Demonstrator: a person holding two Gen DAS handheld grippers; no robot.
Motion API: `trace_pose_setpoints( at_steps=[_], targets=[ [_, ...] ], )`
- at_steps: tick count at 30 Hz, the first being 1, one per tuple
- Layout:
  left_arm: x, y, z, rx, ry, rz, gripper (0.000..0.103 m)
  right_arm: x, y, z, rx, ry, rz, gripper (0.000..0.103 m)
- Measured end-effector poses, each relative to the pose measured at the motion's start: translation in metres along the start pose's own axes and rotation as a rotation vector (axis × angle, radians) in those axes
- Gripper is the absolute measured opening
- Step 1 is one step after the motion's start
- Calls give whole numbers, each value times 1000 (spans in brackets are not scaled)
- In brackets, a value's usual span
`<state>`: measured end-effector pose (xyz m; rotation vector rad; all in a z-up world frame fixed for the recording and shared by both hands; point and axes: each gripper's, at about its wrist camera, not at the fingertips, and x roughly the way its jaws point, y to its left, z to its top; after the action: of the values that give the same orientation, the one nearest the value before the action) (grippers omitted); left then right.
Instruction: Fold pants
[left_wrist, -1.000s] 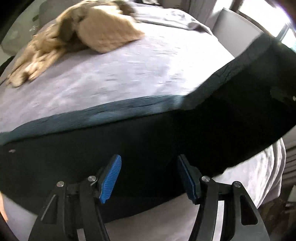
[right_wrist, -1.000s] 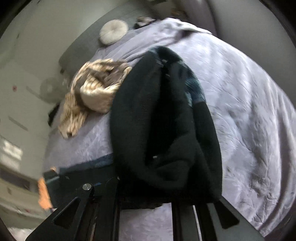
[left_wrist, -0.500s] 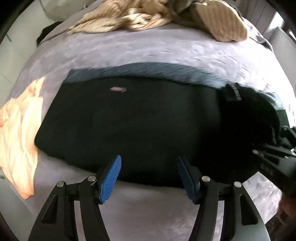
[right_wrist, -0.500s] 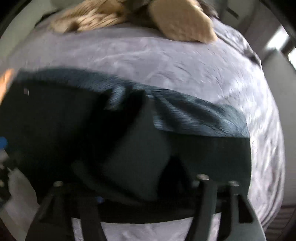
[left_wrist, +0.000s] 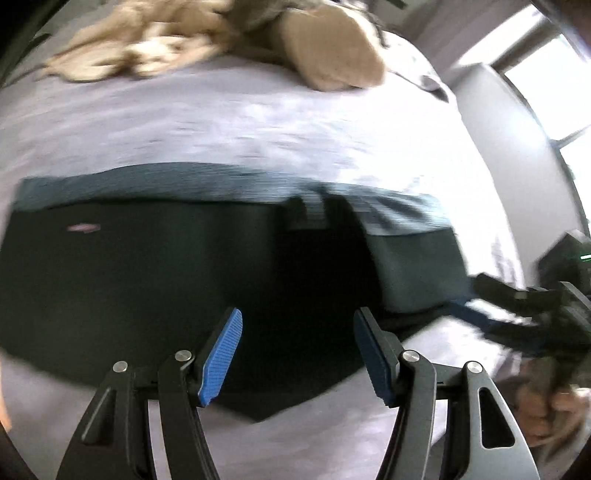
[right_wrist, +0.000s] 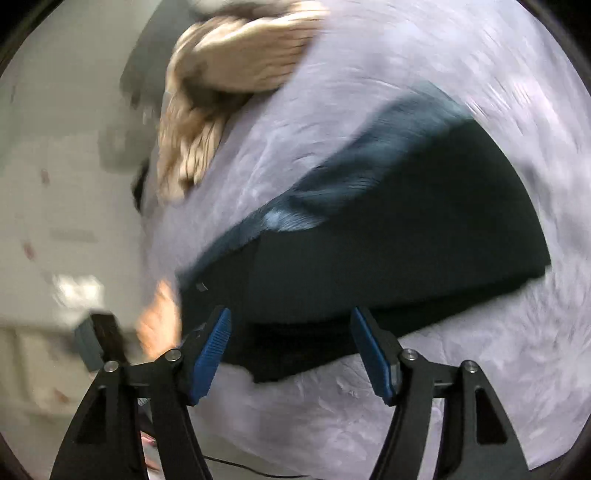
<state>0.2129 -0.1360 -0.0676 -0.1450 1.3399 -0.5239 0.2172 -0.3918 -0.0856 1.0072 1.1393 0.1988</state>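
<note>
The dark pants (left_wrist: 155, 273) lie flat on the lavender bed cover (left_wrist: 221, 125), folded over on themselves, with a blue-grey ribbed band along the far edge. They also show in the right wrist view (right_wrist: 388, 258). My left gripper (left_wrist: 295, 354) is open and empty, just above the near edge of the pants. My right gripper (right_wrist: 291, 354) is open and empty, over the near edge of the pants. The right gripper also shows at the right edge of the left wrist view (left_wrist: 524, 310), beside the pants.
A heap of beige clothes (left_wrist: 229, 48) lies at the far side of the bed; it also shows in the right wrist view (right_wrist: 229, 92). An orange cloth (right_wrist: 159, 317) lies at the pants' left end. A window (left_wrist: 546, 81) is on the right.
My right gripper has let go of the pants and opened; the lifted part now lies folded over on the rest. Both grippers have shifted, and the views are blurred by motion.
</note>
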Motion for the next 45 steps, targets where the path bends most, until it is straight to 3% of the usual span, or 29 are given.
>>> trace_pose_setpoints(
  at_steps=[5,9,13,15,16,18,23,24,26,30,32,34,35,37,39,42,45],
  targets=[
    [21,-31,9,26,31,-45,64,7,-31,3,121,8,39,62],
    [24,-30,9,5,40,-60,64,-2,-37,-12,138,13,72,61],
    [35,-27,11,-10,69,-29,64,-11,-40,-16,150,-5,92,61],
    [49,-28,16,-24,89,-59,64,-5,-47,-9,188,-16,126,59],
    [55,-29,17,-22,96,-47,64,-1,-50,-7,200,-16,130,43],
    [60,-32,17,-2,111,16,48,12,-56,-2,238,18,102,5],
    [30,-32,-3,27,20,52,48,-2,-38,-13,148,38,117,5],
    [31,-31,-8,28,15,79,53,-2,-40,-18,154,47,115,5],
    [50,-23,-14,3,63,145,58,10,-49,-23,170,65,85,5],
    [60,-18,-15,-26,68,148,58,29,-66,-21,192,79,63,6],
    [50,-23,-13,5,41,161,58,21,-50,-16,96,132,56,17],
    [33,-26,-11,45,3,205,58,0,-26,-13,-66,182,50,54],
    [26,-26,-9,50,-10,205,58,-13,-18,-12,-129,181,58,59],
    [15,-28,-3,46,-29,192,58,-45,-6,3,-240,129,54,60],
    [10,-34,6,56,-48,177,58,-69,-14,31,-265,46,-5,60],
    [23,-55,19,88,-50,140,58,-76,-48,75,-183,-20,-59,61],
    [46,-79,30,134,-37,109,58,-52,-80,104,-128,14,-112,61]
  ],
)
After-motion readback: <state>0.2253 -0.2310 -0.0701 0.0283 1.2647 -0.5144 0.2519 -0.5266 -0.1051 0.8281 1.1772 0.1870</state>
